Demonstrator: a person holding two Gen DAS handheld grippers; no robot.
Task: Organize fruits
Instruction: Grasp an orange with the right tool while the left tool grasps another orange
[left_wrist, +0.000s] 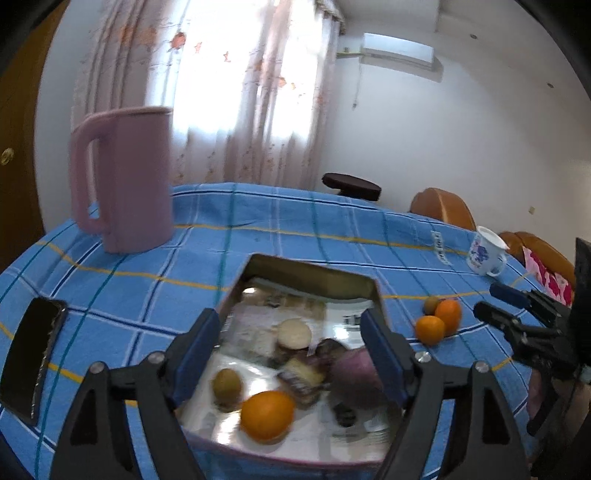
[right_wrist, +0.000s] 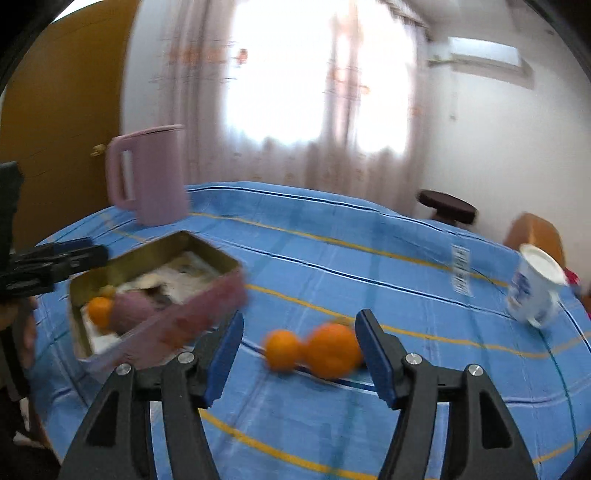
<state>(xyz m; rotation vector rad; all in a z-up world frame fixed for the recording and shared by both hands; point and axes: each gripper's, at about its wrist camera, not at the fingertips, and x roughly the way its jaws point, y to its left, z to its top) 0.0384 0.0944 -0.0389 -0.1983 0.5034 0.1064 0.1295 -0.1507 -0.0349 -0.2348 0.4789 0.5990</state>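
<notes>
A blue checked counter (right_wrist: 332, 258) holds a tin (right_wrist: 155, 295) at nine o'clock. Right gripper (right_wrist: 299, 354), fingers spread empty, approaches two oranges (right_wrist: 314, 350); next, close on one. Left gripper (left_wrist: 291, 354) hangs open over the tin.

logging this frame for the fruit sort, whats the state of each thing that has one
left gripper: open, empty, over the tin
right gripper: open, empty, facing the loose fruit
tin box: lidless, holds an orange, a kiwi and other items
orange in tin: inside, loose
kiwi in tin: inside, beside the orange
two oranges on tablecloth: not yet boxed
pink pitcher: upright
mug: upright
phone: flat, screen dark
</notes>
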